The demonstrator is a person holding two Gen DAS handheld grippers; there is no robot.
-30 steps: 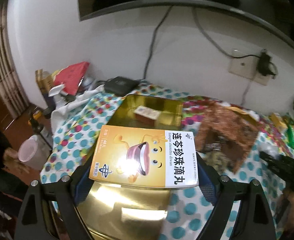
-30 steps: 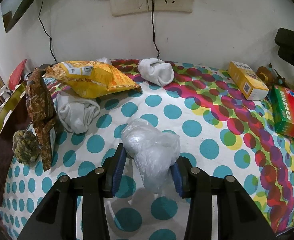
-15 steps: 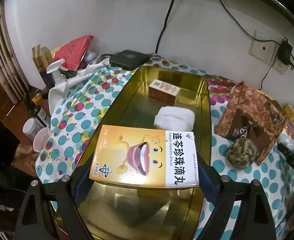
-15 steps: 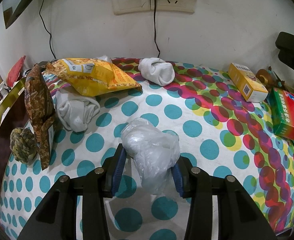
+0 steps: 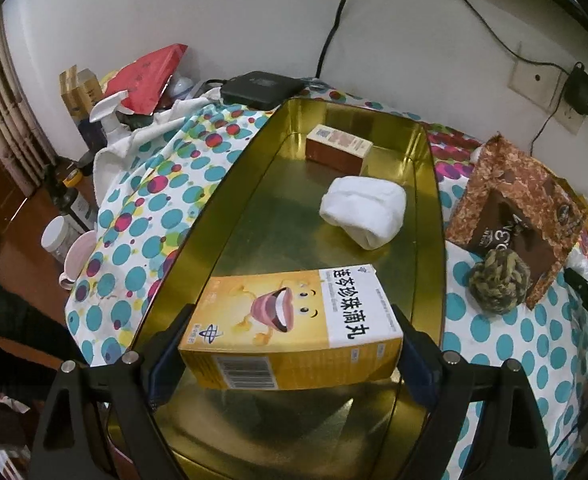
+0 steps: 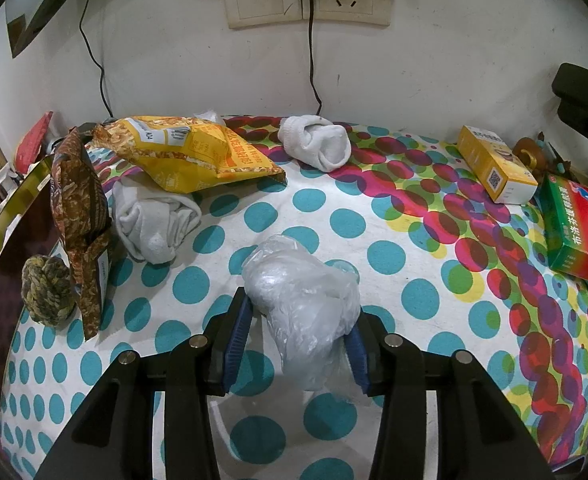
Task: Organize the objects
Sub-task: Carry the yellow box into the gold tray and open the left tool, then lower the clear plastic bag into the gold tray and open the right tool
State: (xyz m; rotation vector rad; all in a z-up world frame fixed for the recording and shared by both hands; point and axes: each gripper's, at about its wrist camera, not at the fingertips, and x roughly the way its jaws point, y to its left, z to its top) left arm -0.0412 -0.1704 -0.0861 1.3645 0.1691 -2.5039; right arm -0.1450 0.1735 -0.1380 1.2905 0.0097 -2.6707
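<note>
Two grippers loaded: left gripper (image 5: 290, 354) clamps orange medicine box (image 5: 290, 328) at lower centre over gold tin (image 5: 430, 184); right gripper (image 6: 298, 336) clamps crumpled plastic bag (image 6: 302, 304) at lower centre.

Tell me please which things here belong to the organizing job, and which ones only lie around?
Part of the job:
- orange medicine box, between the left gripper fingers
- gold tin tray
- plastic bag bundle, in the right gripper
- rolled white socks
- yellow snack bag

Only lying around:
- spray bottle
- wall sockets
</note>
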